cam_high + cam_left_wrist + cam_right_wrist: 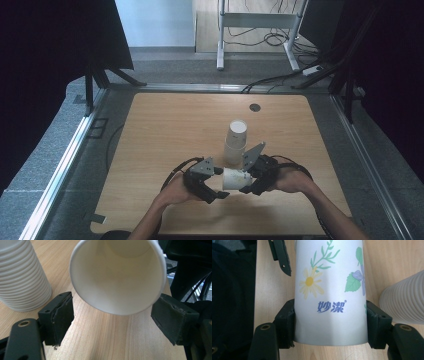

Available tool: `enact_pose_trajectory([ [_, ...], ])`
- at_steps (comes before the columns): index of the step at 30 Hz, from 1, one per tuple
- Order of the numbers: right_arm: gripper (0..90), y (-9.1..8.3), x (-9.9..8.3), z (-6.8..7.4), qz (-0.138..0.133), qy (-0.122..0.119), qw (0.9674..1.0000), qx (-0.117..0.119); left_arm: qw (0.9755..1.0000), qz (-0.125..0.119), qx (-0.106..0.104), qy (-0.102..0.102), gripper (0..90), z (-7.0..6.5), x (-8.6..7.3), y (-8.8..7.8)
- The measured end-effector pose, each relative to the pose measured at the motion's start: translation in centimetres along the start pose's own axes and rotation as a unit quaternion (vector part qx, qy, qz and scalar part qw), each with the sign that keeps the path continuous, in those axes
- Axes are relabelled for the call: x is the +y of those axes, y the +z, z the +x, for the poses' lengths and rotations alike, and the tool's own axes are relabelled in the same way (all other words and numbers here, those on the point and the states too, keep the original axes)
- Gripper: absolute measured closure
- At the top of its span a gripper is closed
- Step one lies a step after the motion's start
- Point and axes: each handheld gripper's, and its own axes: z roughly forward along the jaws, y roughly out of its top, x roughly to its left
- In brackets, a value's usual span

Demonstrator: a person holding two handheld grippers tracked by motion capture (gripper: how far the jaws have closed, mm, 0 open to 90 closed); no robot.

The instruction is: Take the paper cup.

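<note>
Right hand-held gripper [329, 325] clamps a flowered paper cup [329, 290] lying level just above the surface [165, 130], its long axis sideways, mouth facing the left hand-held gripper [112, 317], whose jaws stand apart around the rim without touching, beside the cup stack [236, 142].

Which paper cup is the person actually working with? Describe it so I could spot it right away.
Start at the wooden table and find the tall stack of white paper cups near its middle. Just in front of it, a single paper cup lies on its side, clamped near its base by the right hand-held gripper. Unlike the stack, it is alone, tipped over, and printed with a daisy and blue lettering.
</note>
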Motion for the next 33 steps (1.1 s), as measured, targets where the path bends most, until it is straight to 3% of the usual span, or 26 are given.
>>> enact_pose_trajectory([
  [7,36.9,0.5,-1.8,0.3,-0.052,0.014,0.9985,-0.01,1.0,-0.007,-0.002,0.0,18.5,0.0,0.1,-0.2],
  [10,36.9,0.8,-2.8,0.4,-0.077,0.025,0.9966,-0.016,1.0,-0.009,-0.002,0.0,18.5,0.0,0.1,-0.3],
  [17,36.9,1.6,-4.3,0.8,-0.126,0.022,0.9916,-0.022,0.9999,-0.015,-0.006,0.001,18.5,0.0,0.1,-0.3],
  [33,36.9,2.8,-4.1,1.7,-0.162,-0.014,0.9865,-0.017,0.9995,-0.021,-0.023,0.006,20.7,-0.2,0.1,0.0],
])
